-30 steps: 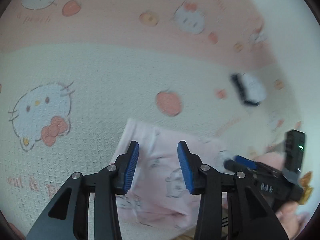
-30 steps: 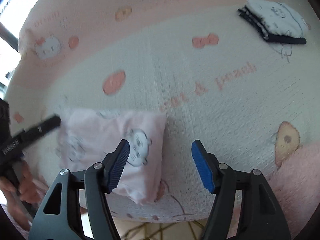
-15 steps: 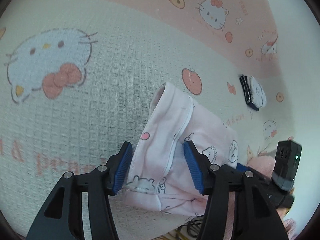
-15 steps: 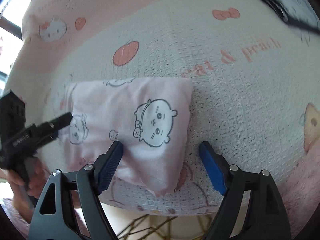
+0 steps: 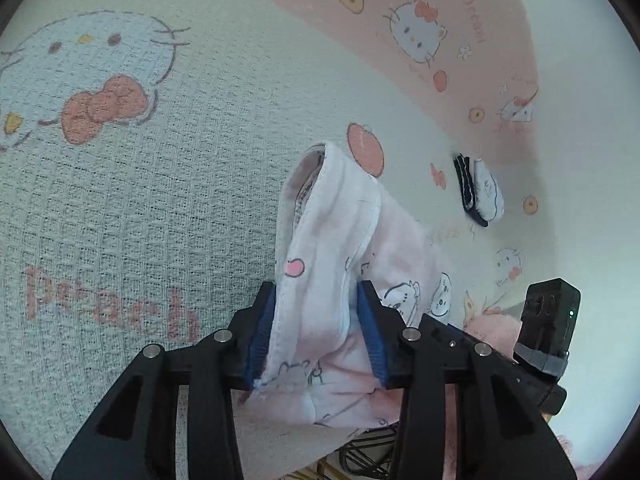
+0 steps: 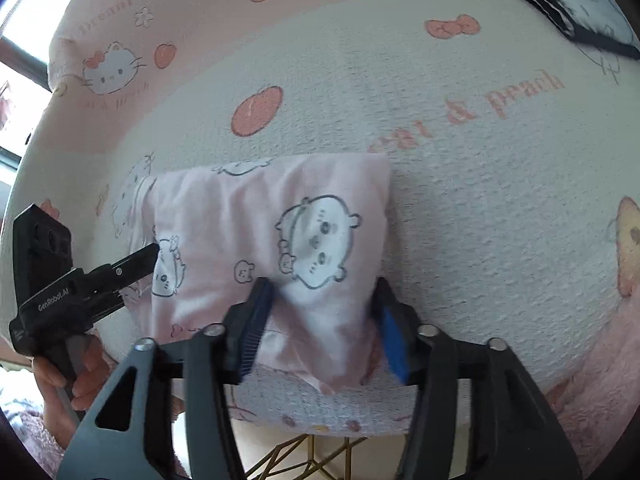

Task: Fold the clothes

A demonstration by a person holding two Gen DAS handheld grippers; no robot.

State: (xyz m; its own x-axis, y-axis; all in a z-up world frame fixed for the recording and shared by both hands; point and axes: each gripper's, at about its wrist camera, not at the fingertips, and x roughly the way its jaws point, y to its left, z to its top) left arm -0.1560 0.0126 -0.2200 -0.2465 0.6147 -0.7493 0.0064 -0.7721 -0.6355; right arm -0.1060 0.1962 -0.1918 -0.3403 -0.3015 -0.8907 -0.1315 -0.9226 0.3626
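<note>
— Where the pink garment (image 6: pixel 248 248) lies, folded into a thick pad, its near edge sits right at the front edge of the patterned blanket (image 6: pixel 460 208); how are you holding it?

— You have both tools on that near edge. Your left gripper (image 5: pixel 316 332) has the left end between its blue pads, with cloth bulging up between them and a white seam running down the middle; the jaws are closing and the pads already press the fabric on both sides. Your right gripper (image 6: pixel 324 320) straddles the right corner, its jaws also closing, both pads against the cloth.

— How do the hands sit?

— Both tools tilt steeply down toward the blanket. In the right wrist view your left hand (image 6: pixel 72 376) wraps the handle low at the left, beside the pink fleece of your sleeve (image 6: pixel 32 432).

— And room to move?

— Beyond the garment's far edge you have a wide stretch of bare blanket. A folded dark-and-white stack (image 6: pixel 580 8) lies well apart at the far right. Past the near edge the blanket drops off, and a gold wire frame (image 6: pixel 316 456) shows below.
</note>
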